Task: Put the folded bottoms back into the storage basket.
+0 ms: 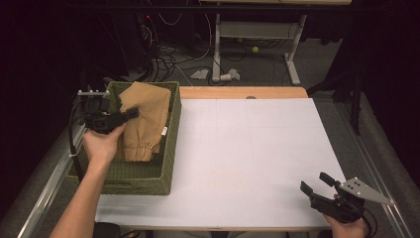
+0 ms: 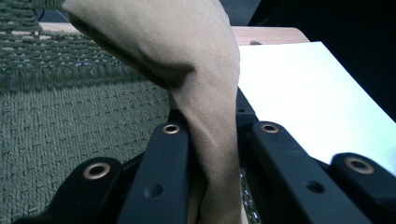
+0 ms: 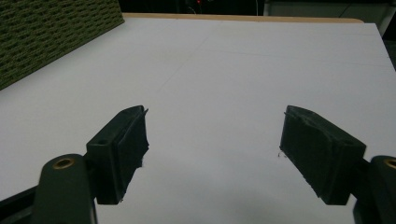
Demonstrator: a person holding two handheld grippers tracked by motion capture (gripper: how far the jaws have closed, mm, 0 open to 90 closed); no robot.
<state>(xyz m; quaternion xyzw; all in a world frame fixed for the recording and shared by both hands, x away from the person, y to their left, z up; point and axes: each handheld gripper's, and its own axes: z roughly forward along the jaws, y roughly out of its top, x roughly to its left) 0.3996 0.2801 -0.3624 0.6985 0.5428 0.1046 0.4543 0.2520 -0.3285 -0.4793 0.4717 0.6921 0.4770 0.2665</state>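
Note:
A tan folded cloth [image 1: 144, 119] lies in a green woven basket [image 1: 170, 148] at the table's left. My left gripper [image 1: 130, 113] reaches over the basket from the left and is shut on an edge of the cloth. In the left gripper view the tan cloth [image 2: 205, 93] is pinched between the two black jaws and rises above the basket's woven floor [image 2: 70, 121]. My right gripper [image 1: 315, 185] rests near the table's front right corner, jaws wide apart with nothing between them. Its own view shows the open right gripper [image 3: 212, 154] over the white sheet [image 3: 224, 70].
A white sheet [image 1: 247, 158] covers most of the table; a strip of wooden tabletop [image 1: 277, 92] shows at the back. The basket's wall [image 3: 42, 37] stands at the far left in the right gripper view. Cables and a desk frame [image 1: 257, 34] lie on the floor beyond.

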